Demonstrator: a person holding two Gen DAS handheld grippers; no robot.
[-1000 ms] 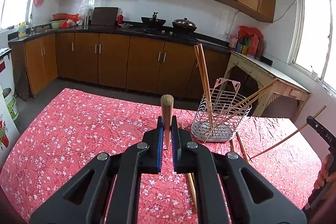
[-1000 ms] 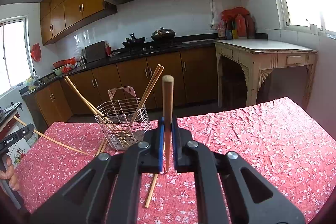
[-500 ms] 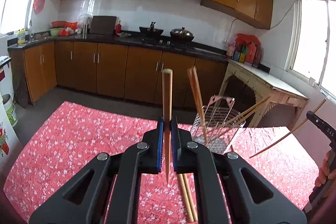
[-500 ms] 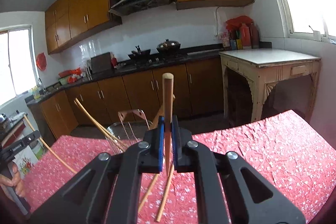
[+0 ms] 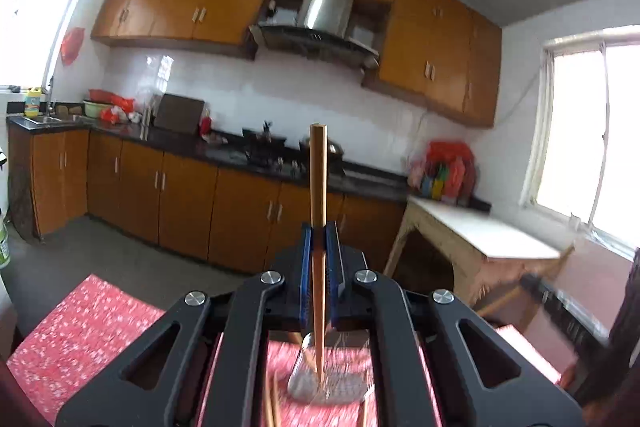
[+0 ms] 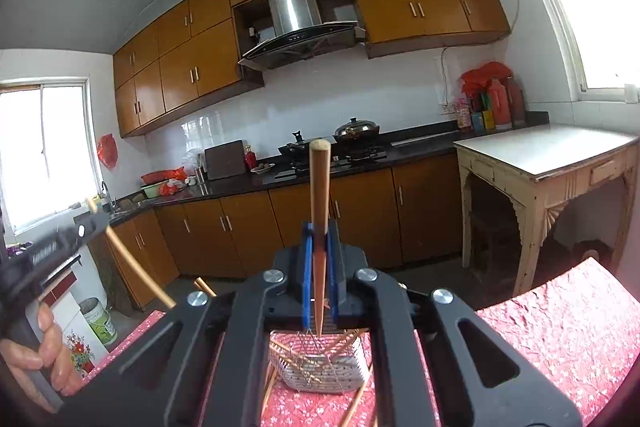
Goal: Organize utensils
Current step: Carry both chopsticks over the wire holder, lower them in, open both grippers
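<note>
My left gripper (image 5: 319, 247) is shut on a wooden chopstick (image 5: 319, 187) held upright, its lower tip hanging over the wire utensil basket (image 5: 328, 385) on the red tablecloth. My right gripper (image 6: 319, 247) is shut on another wooden chopstick (image 6: 319, 187), also upright, its tip just above the same basket (image 6: 320, 367), which holds several chopsticks. Loose chopsticks (image 6: 272, 387) lie on the cloth beside the basket. The other gripper shows at each view's edge: the right gripper (image 5: 560, 303) and the left gripper (image 6: 52, 247).
The table has a red floral cloth (image 6: 560, 339). Behind it are brown kitchen cabinets (image 5: 180, 203), a stove with pots (image 6: 344, 143) and a cream side table (image 6: 552, 163) at the right. A person's hand (image 6: 36, 347) grips the left tool.
Both grippers have risen and moved in over the basket, which now sits low under the jaws. Both chopsticks have turned upright with their tips pointing down at the basket.
</note>
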